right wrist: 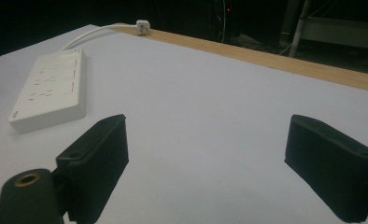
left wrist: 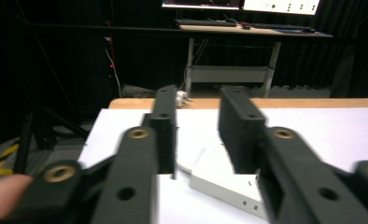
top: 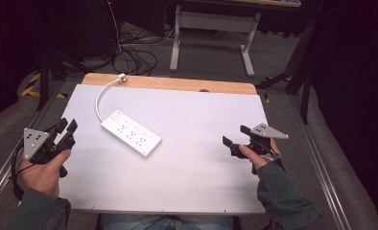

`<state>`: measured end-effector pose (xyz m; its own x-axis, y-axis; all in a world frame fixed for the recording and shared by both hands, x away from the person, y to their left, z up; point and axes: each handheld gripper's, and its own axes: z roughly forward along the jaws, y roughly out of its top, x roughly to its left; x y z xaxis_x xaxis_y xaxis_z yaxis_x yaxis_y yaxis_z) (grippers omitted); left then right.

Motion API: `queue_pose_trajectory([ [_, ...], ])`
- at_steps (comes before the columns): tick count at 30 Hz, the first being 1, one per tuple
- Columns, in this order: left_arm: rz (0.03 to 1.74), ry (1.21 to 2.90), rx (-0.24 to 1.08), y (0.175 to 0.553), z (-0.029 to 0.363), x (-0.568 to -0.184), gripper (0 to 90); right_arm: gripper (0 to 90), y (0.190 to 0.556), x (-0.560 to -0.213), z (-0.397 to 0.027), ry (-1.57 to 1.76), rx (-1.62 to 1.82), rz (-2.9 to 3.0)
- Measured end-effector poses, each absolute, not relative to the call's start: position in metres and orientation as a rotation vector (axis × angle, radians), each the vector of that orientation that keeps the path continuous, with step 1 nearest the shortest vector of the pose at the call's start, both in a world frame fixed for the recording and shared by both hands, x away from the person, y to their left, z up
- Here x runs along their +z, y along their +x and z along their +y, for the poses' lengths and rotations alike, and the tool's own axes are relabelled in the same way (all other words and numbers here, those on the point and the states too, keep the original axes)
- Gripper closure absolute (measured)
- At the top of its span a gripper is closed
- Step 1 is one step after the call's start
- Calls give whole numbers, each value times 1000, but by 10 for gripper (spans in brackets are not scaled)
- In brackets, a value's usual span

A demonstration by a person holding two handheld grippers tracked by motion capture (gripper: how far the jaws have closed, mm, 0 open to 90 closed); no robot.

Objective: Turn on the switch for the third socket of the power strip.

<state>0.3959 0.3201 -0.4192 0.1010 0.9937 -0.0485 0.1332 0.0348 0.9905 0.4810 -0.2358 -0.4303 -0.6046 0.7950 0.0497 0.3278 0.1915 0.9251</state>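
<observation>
A: Looking down at the white rectangular tabletop (top: pixel 187 158) with the light wooden strip along its far edge (top: pixel 177 84), sitting on grey carpet. Anything lying on it?

B: Lying left of centre, toward ten o'clock from the middle: a white oblong plastic power strip (top: pixel 131 133), set diagonally, long axis running from ten o'clock down to four o'clock. Curling from its far end toward twelve o'clock, a thin white cord (top: pixel 99 98), ending in a small white plug (top: pixel 123 77) resting on the wooden strip.

A: Showing in the gripper views too?

B: Appearing at upper left in the right gripper view (right wrist: pixel 51 88), flat on the white surface, well apart from the jaws. Peeking out low between the jaws in the left gripper view (left wrist: pixel 219 179), blurred.

A: And the left black two-jaw gripper (top: pixel 66 128)?

B: Hovering at nine o'clock by the table's left edge, held in the left hand (top: pixel 42 170), jaws pointing toward one o'clock. Standing parted by a moderate gap, gripping nothing.

A: The right black two-jaw gripper (top: pixel 235 135)?

B: Sitting at three o'clock, held in the right hand (top: pixel 258 155), jaws aiming toward nine o'clock. Spread wide, holding nothing, bare tabletop between them.
</observation>
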Motion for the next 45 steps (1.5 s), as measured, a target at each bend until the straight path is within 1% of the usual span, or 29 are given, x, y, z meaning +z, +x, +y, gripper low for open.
queue_pose_trajectory([
  [3, 1254, 1322, 1028, 400, 324, -421, 784, 138, 481, -431, -236, 1048, 1398, 2029],
  [6, 1267, 1327, 1014, 403, 328, -423, 849, 139, 481, -430, -236, 1046, 1401, 2030],
  [10, 1259, 1326, 1015, 405, 328, -422, 898, 139, 481, -430, -236, 1046, 1400, 2030],
  [14, 1238, 1343, 980, 409, 326, -420, 900, 139, 480, -431, -235, 1044, 1400, 2032],
  [24, 1193, 1408, 967, 420, 312, -420, 900, 143, 481, -431, -235, 1032, 1398, 2044],
  [38, 1155, 1485, 988, 434, 293, -419, 900, 144, 478, -431, -237, 1040, 1401, 2042],
  [45, 1141, 1516, 968, 440, 285, -419, 900, 144, 478, -431, -237, 1040, 1394, 2046],
])
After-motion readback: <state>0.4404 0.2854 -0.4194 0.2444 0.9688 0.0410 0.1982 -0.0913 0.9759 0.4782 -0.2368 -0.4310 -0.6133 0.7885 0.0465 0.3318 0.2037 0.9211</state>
